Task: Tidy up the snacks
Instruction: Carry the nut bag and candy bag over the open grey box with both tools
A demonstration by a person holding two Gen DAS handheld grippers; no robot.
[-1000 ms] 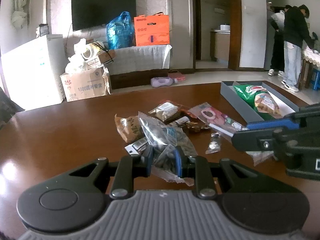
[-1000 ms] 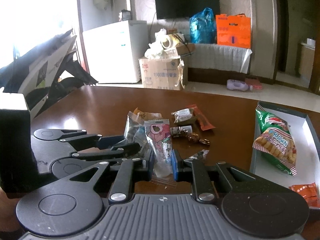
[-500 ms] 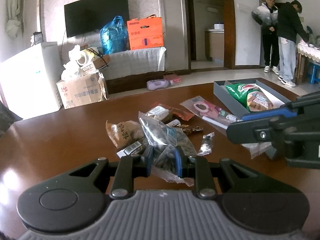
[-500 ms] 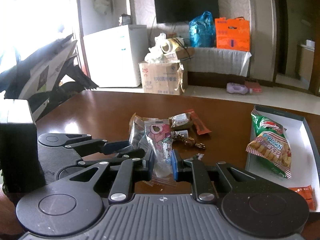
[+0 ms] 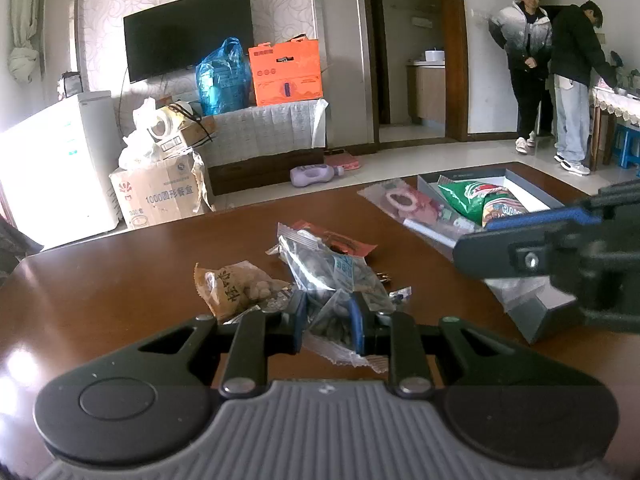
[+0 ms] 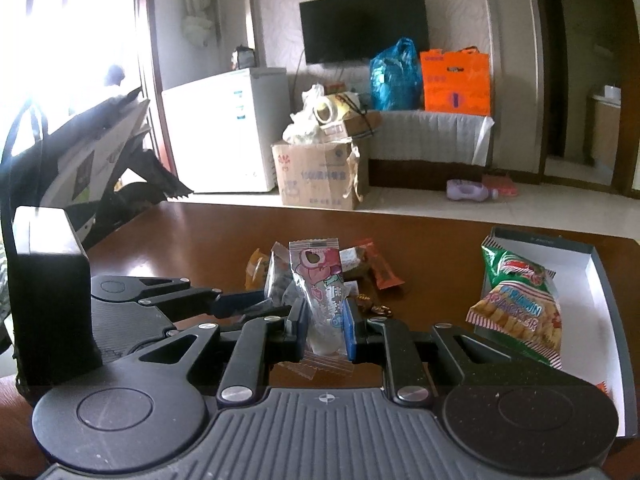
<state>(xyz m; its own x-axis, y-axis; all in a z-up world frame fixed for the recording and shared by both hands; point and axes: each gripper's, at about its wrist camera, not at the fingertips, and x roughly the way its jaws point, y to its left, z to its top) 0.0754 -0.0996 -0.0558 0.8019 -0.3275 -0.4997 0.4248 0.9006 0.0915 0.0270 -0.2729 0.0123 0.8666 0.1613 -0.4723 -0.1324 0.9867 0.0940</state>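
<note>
A: Packets must go into the grey box (image 6: 592,276). How to carry them well?

B: Left gripper (image 5: 328,320) grasps the clear dark-snack packet (image 5: 332,280); right gripper (image 6: 326,332) grasps the pink cartoon packet (image 6: 320,280). Keep both clenched and lift clear of the pile beside the box.

A: And inside the box?

B: Green cracker bag (image 6: 516,300), and an orange packet (image 6: 604,387) at the near corner.

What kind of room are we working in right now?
Most likely a lived-in home living and dining room: a wall-mounted TV, a small white fridge and a brown dining table strewn with snack packets.
</note>
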